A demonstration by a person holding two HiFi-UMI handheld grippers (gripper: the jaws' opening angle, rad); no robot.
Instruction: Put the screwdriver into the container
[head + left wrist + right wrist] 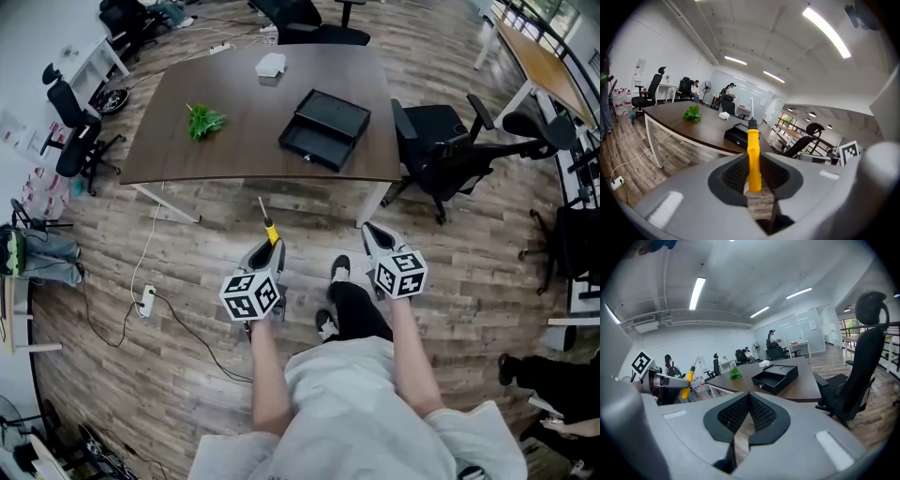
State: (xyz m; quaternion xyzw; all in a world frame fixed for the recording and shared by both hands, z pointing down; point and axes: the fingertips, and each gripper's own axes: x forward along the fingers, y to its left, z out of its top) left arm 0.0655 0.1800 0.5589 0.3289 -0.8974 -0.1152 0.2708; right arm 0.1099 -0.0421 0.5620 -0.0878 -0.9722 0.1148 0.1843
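No readable text, label, brand, number or sign shows in any view.

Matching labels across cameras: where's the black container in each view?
Head view: black container at upper centre, on the right part of the table.
Left gripper view: container at centre, just left of the screwdriver handle.
Right gripper view: container just right of centre, above the jaws.
Shared landmark: green plant, left of the container in all three.
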